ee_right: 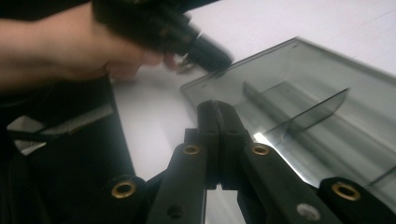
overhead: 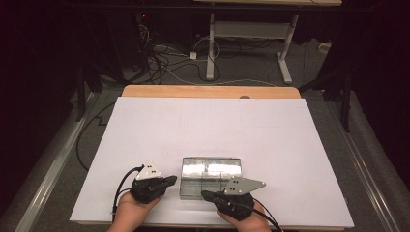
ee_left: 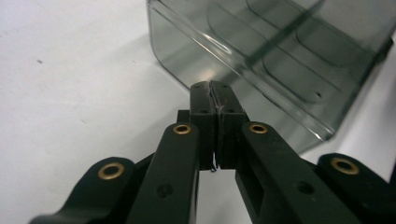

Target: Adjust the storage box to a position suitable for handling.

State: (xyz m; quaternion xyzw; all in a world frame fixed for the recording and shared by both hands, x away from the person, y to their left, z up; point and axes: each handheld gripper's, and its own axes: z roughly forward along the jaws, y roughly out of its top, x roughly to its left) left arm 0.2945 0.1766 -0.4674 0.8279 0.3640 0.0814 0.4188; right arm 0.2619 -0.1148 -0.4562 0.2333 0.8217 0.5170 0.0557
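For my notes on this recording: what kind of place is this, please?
Probably a lab or workshop set up for recording. A white board covers the wooden table, cables lie loose on the floor, and another desk's metal frame stands behind, with dark surroundings.

Both hands enter at the bottom edge of the high view. The left hand (overhead: pixel 129 215), lower left of centre, holds the left gripper (overhead: pixel 170 181) pointing toward the right of the frame, grey plate on top. The right hand (overhead: pixel 244 220), lower right of centre, holds the right gripper (overhead: pixel 205 195) pointing left. In each gripper view the black fingers (ee_left: pixel 205 100) stand pressed together at frame centre, nothing between them. The left hand also appears blurred in the upper left of the right gripper view.
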